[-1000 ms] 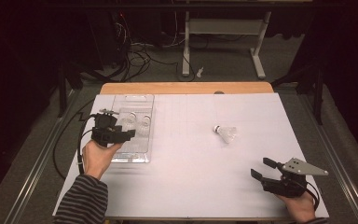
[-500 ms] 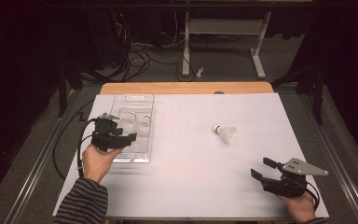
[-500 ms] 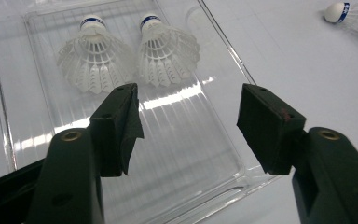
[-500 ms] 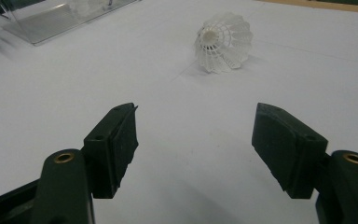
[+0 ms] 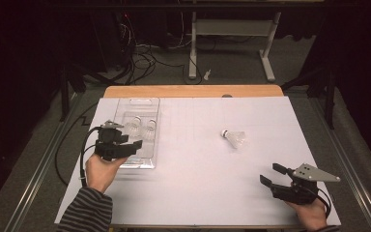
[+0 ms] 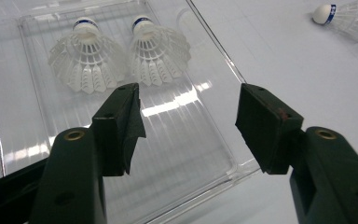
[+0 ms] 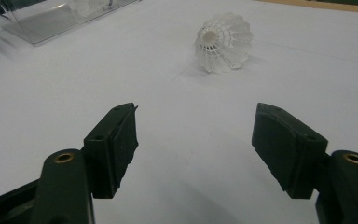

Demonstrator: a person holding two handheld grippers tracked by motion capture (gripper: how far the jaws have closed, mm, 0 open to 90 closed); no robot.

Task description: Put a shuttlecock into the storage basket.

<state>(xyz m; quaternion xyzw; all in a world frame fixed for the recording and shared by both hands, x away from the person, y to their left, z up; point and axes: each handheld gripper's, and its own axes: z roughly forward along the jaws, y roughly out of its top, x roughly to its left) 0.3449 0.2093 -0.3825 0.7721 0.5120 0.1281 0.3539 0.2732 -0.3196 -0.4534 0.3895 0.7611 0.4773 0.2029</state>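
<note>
shuttlecocks (image 6: 121, 58) beyond left gripper (image 6: 189, 112), jaws apart

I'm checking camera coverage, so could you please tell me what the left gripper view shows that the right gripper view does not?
Left gripper view: two shuttlecocks standing cork-up, side by side, in the clear tray, with the left gripper open above it. Right gripper view: the right gripper, jaws open and empty over bare white table cover. Both share the loose shuttlecock lying on its side on the cover, and part of the tray.
</note>
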